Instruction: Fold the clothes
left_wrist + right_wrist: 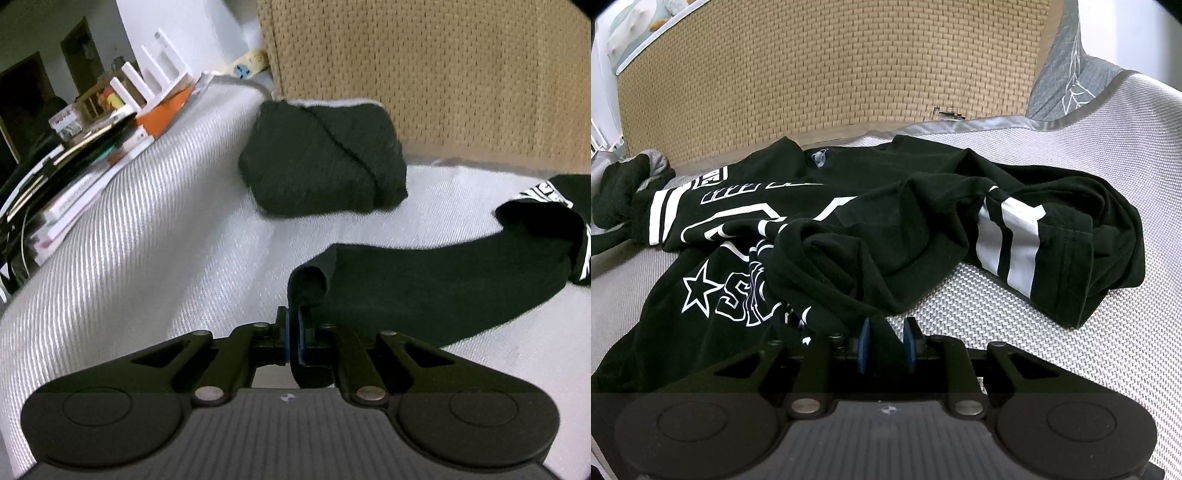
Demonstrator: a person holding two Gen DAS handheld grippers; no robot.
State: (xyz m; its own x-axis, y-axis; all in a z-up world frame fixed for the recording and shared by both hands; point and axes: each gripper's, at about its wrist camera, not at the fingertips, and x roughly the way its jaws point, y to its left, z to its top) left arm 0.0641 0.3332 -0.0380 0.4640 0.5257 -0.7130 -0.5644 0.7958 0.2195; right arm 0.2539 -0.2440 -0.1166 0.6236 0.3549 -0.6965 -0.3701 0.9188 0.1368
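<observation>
1. Near the back edge of the white mat (147,229), by the woven board (443,74), one dark folded garment (321,162) sat in a neat block. That piece looked done.
2. Out on the middle of the mat, the black T-shirt (849,229) with white stars and letters lay rumpled and spread out. It was not folded yet.
3. At the shirt's left side, the left gripper (293,332) had its blue pads pressed together on a thin edge of the black cloth.
4. At the front edge of the shirt, the right gripper (886,343) had a thick bunch of black cloth between its blue pads. The pads stood a little apart and seemed to pinch that bunch.
5. With both ends held, I think the shirt first needed pulling flat. All of its folds were left to do.
6. Another dark bundle (624,195) lay at the mat's far left corner.
</observation>
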